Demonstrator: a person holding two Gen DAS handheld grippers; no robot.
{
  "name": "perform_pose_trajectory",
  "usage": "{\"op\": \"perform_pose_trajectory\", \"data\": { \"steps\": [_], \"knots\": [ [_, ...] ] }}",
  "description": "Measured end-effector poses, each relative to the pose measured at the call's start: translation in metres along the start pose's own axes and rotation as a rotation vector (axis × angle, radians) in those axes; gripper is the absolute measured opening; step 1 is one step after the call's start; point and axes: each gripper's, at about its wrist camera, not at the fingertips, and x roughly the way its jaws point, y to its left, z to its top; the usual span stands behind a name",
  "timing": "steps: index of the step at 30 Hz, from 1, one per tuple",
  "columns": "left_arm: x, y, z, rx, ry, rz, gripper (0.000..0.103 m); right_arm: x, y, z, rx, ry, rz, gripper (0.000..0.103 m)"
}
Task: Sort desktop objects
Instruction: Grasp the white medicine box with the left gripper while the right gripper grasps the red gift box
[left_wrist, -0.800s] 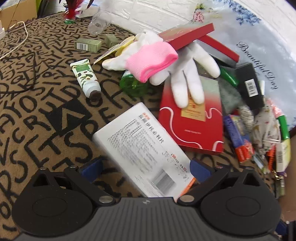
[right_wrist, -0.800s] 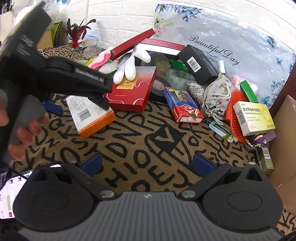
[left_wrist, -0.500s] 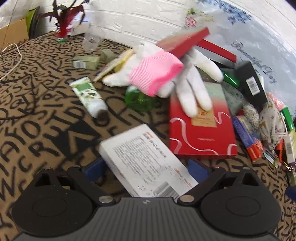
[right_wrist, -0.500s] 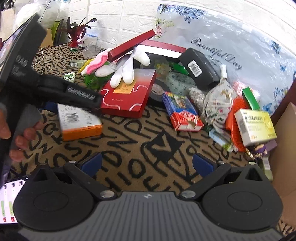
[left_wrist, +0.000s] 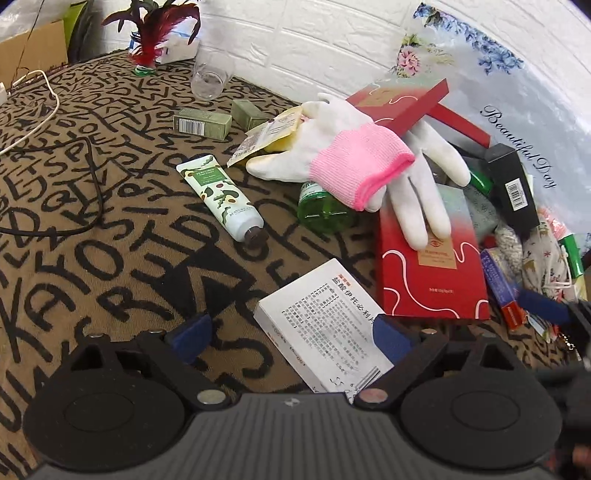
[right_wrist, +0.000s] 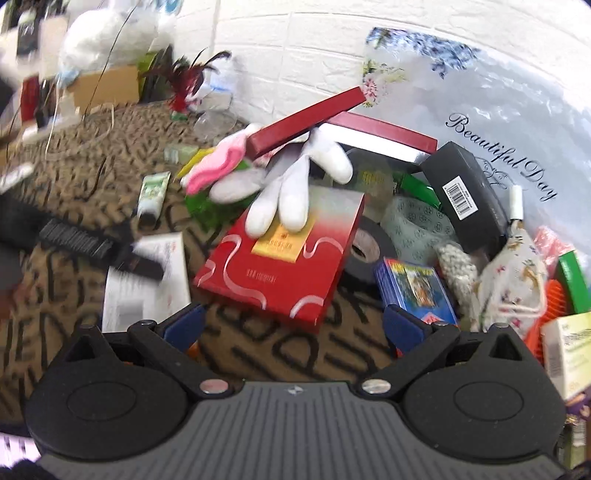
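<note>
A white medicine box (left_wrist: 325, 328) lies flat on the letter-patterned cloth between the fingers of my open left gripper (left_wrist: 291, 338), close to the right pad, and no pad presses on it. My right gripper (right_wrist: 293, 326) is open too, with nothing between its fingers. It sits just short of a flat red gift box (right_wrist: 280, 258), on which a white glove with a pink cuff (right_wrist: 284, 195) rests. The right wrist view is blurred; at its left the left gripper (right_wrist: 96, 247) hovers over the white box (right_wrist: 144, 291).
A hand cream tube (left_wrist: 221, 199), a green bottle (left_wrist: 321, 210), small green cartons (left_wrist: 203, 123) and a clear cup (left_wrist: 210, 79) lie further back. A pile with a black box (right_wrist: 465, 195), tape roll (right_wrist: 365, 251), blue card pack (right_wrist: 417, 291) and a drawstring pouch (right_wrist: 513, 280) crowds the right.
The right gripper has swung in towards the red gift box, which is now right in front of it. The left gripper shifted left, so the white box sits by its right finger.
</note>
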Motion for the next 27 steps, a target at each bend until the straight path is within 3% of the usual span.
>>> {"op": "perform_pose_trajectory", "data": {
  "steps": [6,7,9,12,13,19,22,27],
  "knots": [
    [0.008,0.001,0.005,-0.015,-0.026,0.009,0.097,0.034,-0.026,0.006,0.191,0.033,0.144,0.096],
    [0.009,-0.001,0.005,0.005,-0.027,-0.002,0.097,0.039,-0.03,0.004,0.242,0.055,0.155,0.071],
    [0.01,-0.004,0.002,0.043,-0.035,-0.008,0.093,0.037,-0.036,-0.002,0.329,0.036,0.19,0.06],
    [0.008,-0.006,-0.001,0.049,-0.054,-0.039,0.075,0.02,-0.038,-0.006,0.337,-0.011,0.21,0.044],
    [0.008,-0.007,-0.001,0.043,-0.049,-0.047,0.075,0.013,-0.038,-0.007,0.333,-0.018,0.213,0.039],
    [0.006,-0.018,-0.005,0.071,-0.02,-0.078,0.068,-0.029,-0.032,-0.013,0.274,-0.067,0.21,0.025],
    [0.006,-0.026,-0.01,0.083,0.015,-0.13,0.065,-0.058,-0.033,-0.024,0.244,-0.086,0.189,0.02],
    [0.011,-0.071,-0.03,0.202,0.078,-0.238,0.064,-0.128,-0.045,-0.056,0.245,-0.139,0.095,0.016]
  ]
}}
